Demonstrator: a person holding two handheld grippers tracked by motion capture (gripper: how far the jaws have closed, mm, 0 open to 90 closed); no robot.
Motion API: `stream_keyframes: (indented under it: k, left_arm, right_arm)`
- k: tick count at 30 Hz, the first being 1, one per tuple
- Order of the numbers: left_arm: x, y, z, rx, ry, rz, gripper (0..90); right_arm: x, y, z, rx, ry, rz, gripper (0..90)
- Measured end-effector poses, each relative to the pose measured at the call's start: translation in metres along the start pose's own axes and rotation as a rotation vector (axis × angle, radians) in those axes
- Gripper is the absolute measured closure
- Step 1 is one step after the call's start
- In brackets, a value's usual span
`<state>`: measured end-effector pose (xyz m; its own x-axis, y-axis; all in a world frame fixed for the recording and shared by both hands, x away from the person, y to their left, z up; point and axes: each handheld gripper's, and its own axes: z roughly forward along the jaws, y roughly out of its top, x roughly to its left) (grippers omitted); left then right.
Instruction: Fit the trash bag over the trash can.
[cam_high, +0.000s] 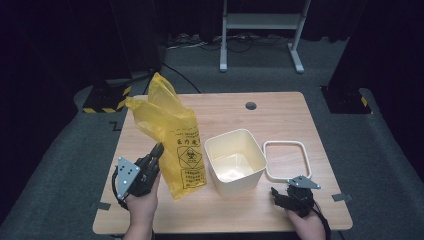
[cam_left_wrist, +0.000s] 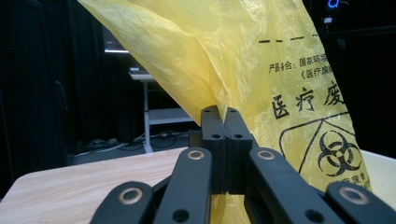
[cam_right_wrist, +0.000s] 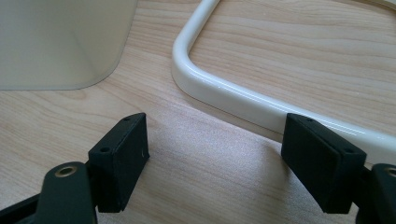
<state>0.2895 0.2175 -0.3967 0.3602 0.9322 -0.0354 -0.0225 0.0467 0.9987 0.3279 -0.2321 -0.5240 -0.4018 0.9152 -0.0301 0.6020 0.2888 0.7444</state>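
Left hand-held gripper (cam_high: 156, 151) clamped on thin yellow plastic biohazard bag (cam_high: 172, 135), lifted for lining (likely) cream square plastic bin (cam_high: 235, 161) | right hand-held gripper (cam_right_wrist: 212, 154) apart, empty, near white rectangular ring frame (cam_right_wrist: 224, 91) on tabletop (cam_high: 280, 115)

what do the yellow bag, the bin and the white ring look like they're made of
Yellow bag: thin plastic film, translucent, crinkled.
Bin: likely moulded plastic, cream, smooth, matt walls.
White ring: probably glossy plastic, with bright highlights along its rounded edge.

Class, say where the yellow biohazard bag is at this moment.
In the high view the yellow bag stands up at the table's left side, pinched by the left gripper, just left of the cream bin.
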Motion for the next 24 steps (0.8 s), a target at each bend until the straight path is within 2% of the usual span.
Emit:
stream_keyframes:
  k: [15,24]
  left_arm:
    - [-0.006,0.018,0.003,-0.046,-0.025,-0.015,89.5]
    - [-0.013,0.029,0.008,-0.067,-0.041,-0.007,89.5]
  right_arm:
    - [0.000,0.000,0.000,0.002,0.003,0.000,23.4]
    - [-0.001,0.000,0.001,0.010,0.009,0.013,22.4]
